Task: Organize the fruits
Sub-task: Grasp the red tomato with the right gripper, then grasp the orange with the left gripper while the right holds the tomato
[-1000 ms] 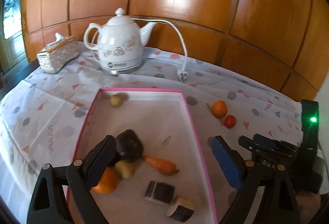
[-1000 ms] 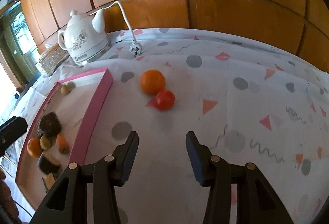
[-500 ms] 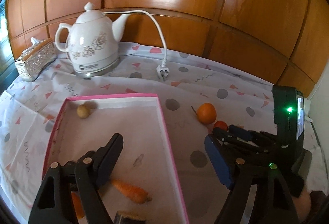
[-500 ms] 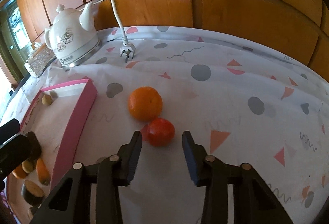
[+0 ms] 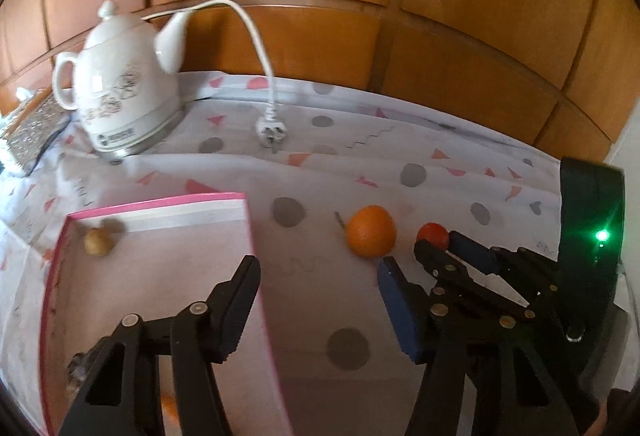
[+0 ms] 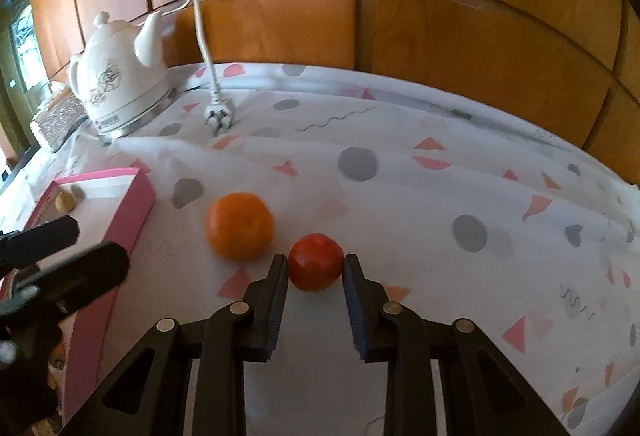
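right claw [image 6: 315, 266] around tomato [image 6: 315, 261], contact unclear

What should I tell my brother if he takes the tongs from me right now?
Right tongs: open around the red tomato on the cloth, not squeezed yet.
Left tongs: open, empty, above the pink tray's right wall.
Orange: on the cloth, left of the tomato, outside the tray.
Done: a small yellowish fruit sits in the tray's far corner.
Left: squeeze the tomato, move it, then the orange.
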`<state>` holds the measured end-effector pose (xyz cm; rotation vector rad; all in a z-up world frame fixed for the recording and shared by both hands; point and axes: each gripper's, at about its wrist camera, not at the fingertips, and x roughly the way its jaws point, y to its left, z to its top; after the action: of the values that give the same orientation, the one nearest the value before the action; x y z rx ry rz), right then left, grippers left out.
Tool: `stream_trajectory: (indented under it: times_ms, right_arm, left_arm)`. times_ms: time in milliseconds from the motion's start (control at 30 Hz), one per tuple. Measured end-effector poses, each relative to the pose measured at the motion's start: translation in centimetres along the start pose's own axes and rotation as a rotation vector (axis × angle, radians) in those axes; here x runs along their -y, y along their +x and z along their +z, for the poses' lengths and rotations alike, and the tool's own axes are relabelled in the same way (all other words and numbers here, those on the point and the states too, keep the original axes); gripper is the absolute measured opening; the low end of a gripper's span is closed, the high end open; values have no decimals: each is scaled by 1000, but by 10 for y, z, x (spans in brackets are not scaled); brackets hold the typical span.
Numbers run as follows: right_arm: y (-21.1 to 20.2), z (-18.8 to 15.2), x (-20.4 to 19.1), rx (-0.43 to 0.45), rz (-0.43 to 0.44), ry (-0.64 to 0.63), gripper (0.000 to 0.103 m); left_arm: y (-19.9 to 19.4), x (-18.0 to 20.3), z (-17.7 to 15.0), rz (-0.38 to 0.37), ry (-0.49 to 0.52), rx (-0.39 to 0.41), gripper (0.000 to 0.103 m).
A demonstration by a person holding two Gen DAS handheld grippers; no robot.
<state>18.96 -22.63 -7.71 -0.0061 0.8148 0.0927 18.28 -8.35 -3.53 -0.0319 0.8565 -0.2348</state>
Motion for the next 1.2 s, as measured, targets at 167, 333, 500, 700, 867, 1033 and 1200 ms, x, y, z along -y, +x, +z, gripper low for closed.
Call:
stream_trajectory:
  times_ms: [167, 333, 500, 700, 867, 1033, 1200]
  right_arm:
    - [2, 3, 9, 7, -45, -13, 28]
    - [10, 1, 16, -7, -42, -13, 28]
    - [12, 1, 20, -6, -26, -8, 28]
    - [14, 2, 20, -5, -16, -12, 28]
    - [10, 0, 20, -9, -8, -14, 27]
    - [-7, -7, 23, -7, 18, 7, 27]
    - [-27, -19, 22, -9, 35, 22, 27]
  left_arm:
    - [18, 11, 7, -33, -12, -27, 61]
    - [41, 16, 16, -58, -31, -59, 61]
    - [62, 21, 20, -67, -36, -93, 61]
    - [68, 28, 20, -89, -13, -82, 37]
    - [55, 31, 13, -102, -12, -78, 35]
    - [27, 32, 6, -100, -9, -54, 35]
    - [-10, 28, -7, -91, 4, -4, 35]
